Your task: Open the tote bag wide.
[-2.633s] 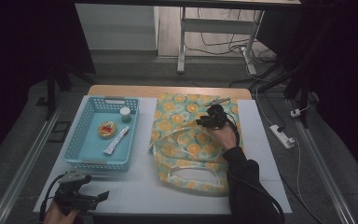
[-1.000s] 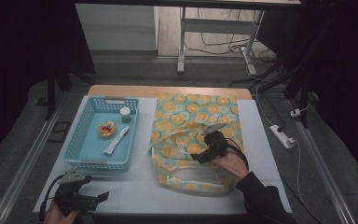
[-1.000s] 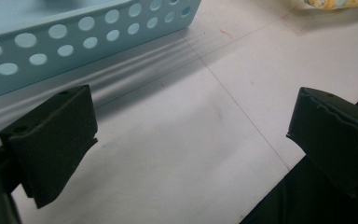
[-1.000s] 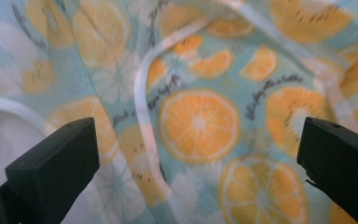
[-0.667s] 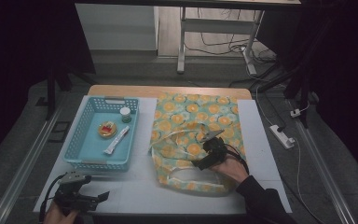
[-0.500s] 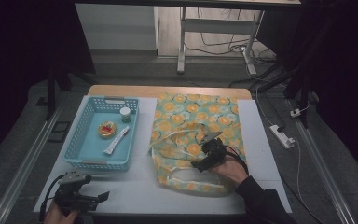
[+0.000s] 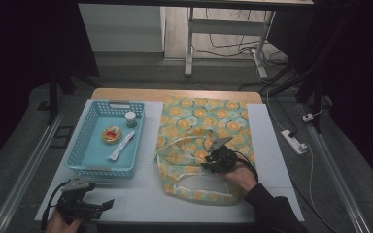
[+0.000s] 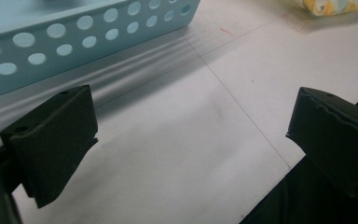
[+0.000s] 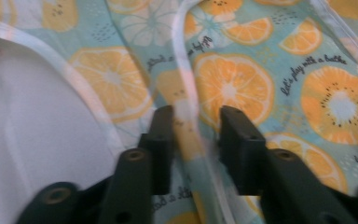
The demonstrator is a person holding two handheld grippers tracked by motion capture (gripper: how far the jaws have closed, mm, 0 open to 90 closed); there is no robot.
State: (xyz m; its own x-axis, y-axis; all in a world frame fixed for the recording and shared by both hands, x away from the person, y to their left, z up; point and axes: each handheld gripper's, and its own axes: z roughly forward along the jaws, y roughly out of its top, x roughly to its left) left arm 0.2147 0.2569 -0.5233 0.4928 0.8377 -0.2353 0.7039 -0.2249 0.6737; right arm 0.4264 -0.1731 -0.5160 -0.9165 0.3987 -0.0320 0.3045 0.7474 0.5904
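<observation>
A tote bag (image 7: 209,116) printed with orange slices lies flat in the middle of the white table, its near end rumpled. Held by a person's hand, my right gripper (image 7: 210,163) rests low over the near half of the bag. In the right gripper view the bag's cloth (image 9: 335,102) lies under the right gripper (image 9: 191,126), whose jaws stand a narrow gap apart astride a white strap (image 9: 182,56). My left gripper (image 7: 104,206) sits at the table's near left corner. Its jaws (image 8: 191,135) are wide open over bare tabletop.
A light blue basket (image 7: 90,121) stands left of the bag, holding a small jar (image 7: 131,117), a round yellow item (image 7: 110,134) and a white tube (image 7: 121,145). The basket's perforated wall (image 8: 74,37) rises just beyond the left gripper. A power strip (image 7: 296,141) lies off the table's right side.
My right gripper has come from the far part of the bag toward the person and a little left, down to the strap. The left gripper has stayed put.
</observation>
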